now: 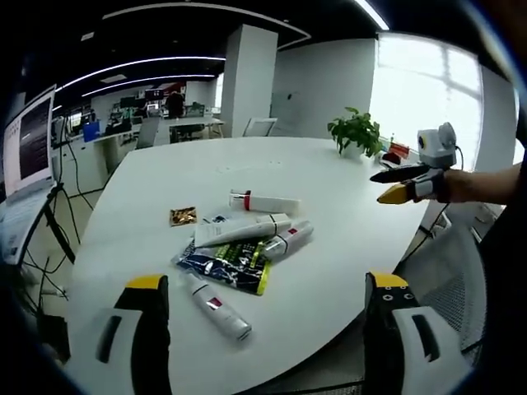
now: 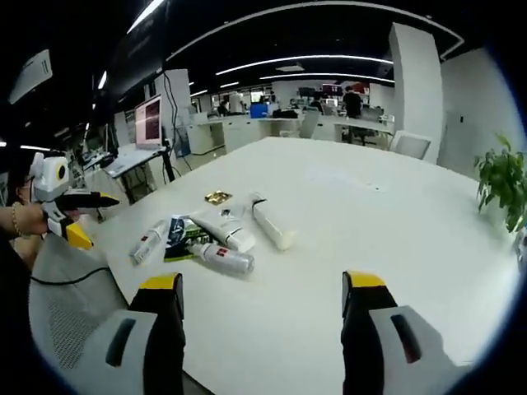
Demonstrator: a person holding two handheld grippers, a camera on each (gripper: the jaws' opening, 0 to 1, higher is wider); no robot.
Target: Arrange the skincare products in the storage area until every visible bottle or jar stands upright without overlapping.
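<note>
Left gripper (image 1: 268, 288) held above the near edge of the white counter (image 1: 329, 247), jaws spread wide and empty, rising at 7 and 5 o'clock in the left gripper view. Right gripper (image 2: 262, 288) likewise held over the counter (image 2: 370, 214), jaws spread apart, nothing between them. Right gripper also seen at 3 o'clock in the left gripper view (image 1: 401, 184), off the counter edge, yellow-tipped jaws parted. Left gripper also seen at 9 o'clock in the right gripper view (image 2: 82, 218), beyond the counter edge, a hand behind it; spacing of its jaws there not clear.

All skincare items lay flat near the middle of the counter, none upright. White tube with red band (image 1: 263, 202) lay alone at the 12 o'clock side of the cluster. Large white tube (image 1: 239, 230) lay just below it, touching a small white bottle (image 1: 288, 240) at its 4 o'clock side. Dark sachet with green print (image 1: 224, 265) lay flat under or against those two; exact overlap not clear. Another white bottle with red label (image 1: 216, 306) lay at 6 o'clock of the cluster, nearest the left gripper, apart from the rest. Small gold packet (image 1: 183, 216) lay separately at 10 o'clock of the cluster.

Potted plant (image 1: 356, 132) stood at the far counter edge. Mesh chair (image 1: 449, 280) stood at 4 o'clock beside the counter.
</note>
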